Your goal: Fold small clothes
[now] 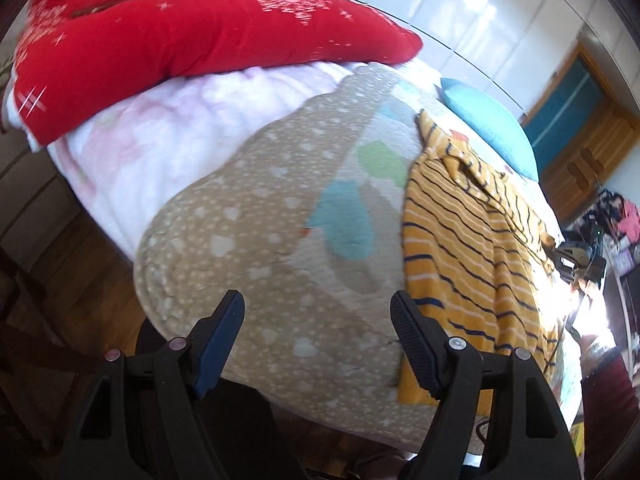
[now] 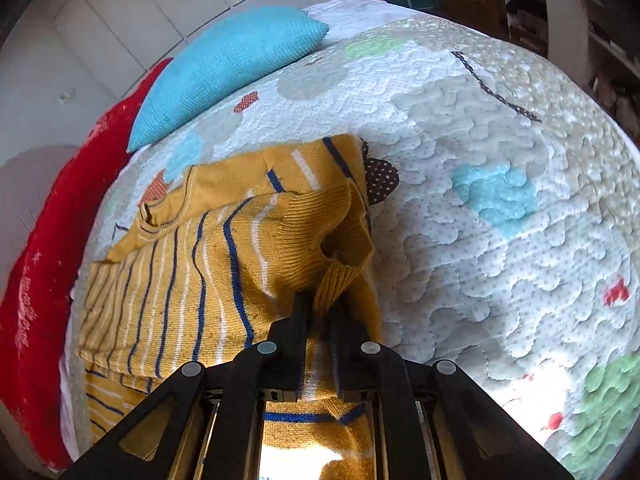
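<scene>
A small mustard-yellow knit sweater [image 2: 192, 276] with navy and white stripes lies on a quilted bedspread [image 2: 500, 208]. My right gripper [image 2: 320, 300] is shut on a ribbed edge of the sweater, which bunches up in front of the fingers. In the left wrist view the same sweater [image 1: 472, 240] lies flat to the right. My left gripper [image 1: 316, 312] is open and empty, over the beige dotted border of the quilt [image 1: 248, 240], with its right finger close to the sweater's edge.
A turquoise cushion [image 2: 224, 68] and a red blanket [image 2: 36, 300] lie at the far side of the bed. In the left wrist view the red blanket [image 1: 180, 24] sits on a pink-white blanket [image 1: 160, 132]. Wooden floor [image 1: 92, 240] and a cluttered shelf [image 1: 612, 224] flank the bed.
</scene>
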### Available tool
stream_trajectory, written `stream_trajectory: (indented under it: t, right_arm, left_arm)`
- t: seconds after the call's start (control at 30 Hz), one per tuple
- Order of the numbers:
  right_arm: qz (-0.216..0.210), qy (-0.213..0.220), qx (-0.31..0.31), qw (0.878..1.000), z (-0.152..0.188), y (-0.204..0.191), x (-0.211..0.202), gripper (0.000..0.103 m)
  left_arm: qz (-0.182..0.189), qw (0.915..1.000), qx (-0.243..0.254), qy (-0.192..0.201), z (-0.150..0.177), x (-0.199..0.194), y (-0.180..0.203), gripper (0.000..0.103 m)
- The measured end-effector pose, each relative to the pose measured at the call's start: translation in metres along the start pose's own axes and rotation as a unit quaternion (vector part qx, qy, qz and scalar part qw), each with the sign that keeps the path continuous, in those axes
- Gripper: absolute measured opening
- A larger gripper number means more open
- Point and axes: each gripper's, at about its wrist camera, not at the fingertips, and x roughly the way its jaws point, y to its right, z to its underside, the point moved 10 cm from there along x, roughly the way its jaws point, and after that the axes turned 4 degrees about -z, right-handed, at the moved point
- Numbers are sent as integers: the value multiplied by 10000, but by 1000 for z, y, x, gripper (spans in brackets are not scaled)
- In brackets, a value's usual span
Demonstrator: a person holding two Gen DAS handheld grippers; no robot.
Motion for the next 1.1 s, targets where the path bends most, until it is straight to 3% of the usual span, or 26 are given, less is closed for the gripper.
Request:
stream_trajectory:
  t: [0.07,0.13,0.17,0.27,0.4,0.43,0.57,0.7,0.83,0.97,1.0,1.03,1.07,1.1]
  right_arm:
    - [-140,-23,36,9999,2,0,-8,23]
    - [-71,66,-135,9999,2,6,-25,53]
    - [34,139,-260,9996,2,11,-37,59]
    - [261,239,-839,9958,0,28,-73,61]
    - [1602,395,-1783,9700,-5,78,-120,64]
    - [1736,414,-1843,9665,-4,88,-129,64]
    - [1009,485,-1384,9840,16,105,-146,68]
    - [477,570,-979,9924,38,102,-125,69]
    - [259,573,-709,9955,52,96,-89,70]
    - [374,665,-892,9931,52,90,-80,77]
    - [333,658,-904,9932,52,90,-79,80]
    - [271,645,-892,9936,52,90,-78,82]
    - [199,628,-861,9941,53,91,-77,82]
    - [120,619,-829,9946,52,92,-76,84]
  left_arm:
    - [1,9999,160,-30,1,1,15,75]
    - [7,9995,322,-68,1,2,26,75]
    - [3,9992,400,-69,-2,3,30,75]
    - [-29,9971,756,51,-16,6,49,75]
    - [39,9915,1283,217,-49,19,84,79]
    - [76,9902,1374,243,-59,24,95,79]
    - [247,9845,1698,371,-103,61,146,80]
    - [391,9829,1796,100,-134,119,194,80]
    - [161,9803,1969,-56,-160,171,224,80]
    - [-136,9784,2045,-267,-175,219,235,80]
    - [-206,9758,2139,-400,-173,230,237,73]
    - [-239,9703,2349,-527,-169,238,241,36]
    - [-385,9650,2534,-546,-166,242,241,27]
    - [-495,9632,2607,-419,-167,239,240,25]
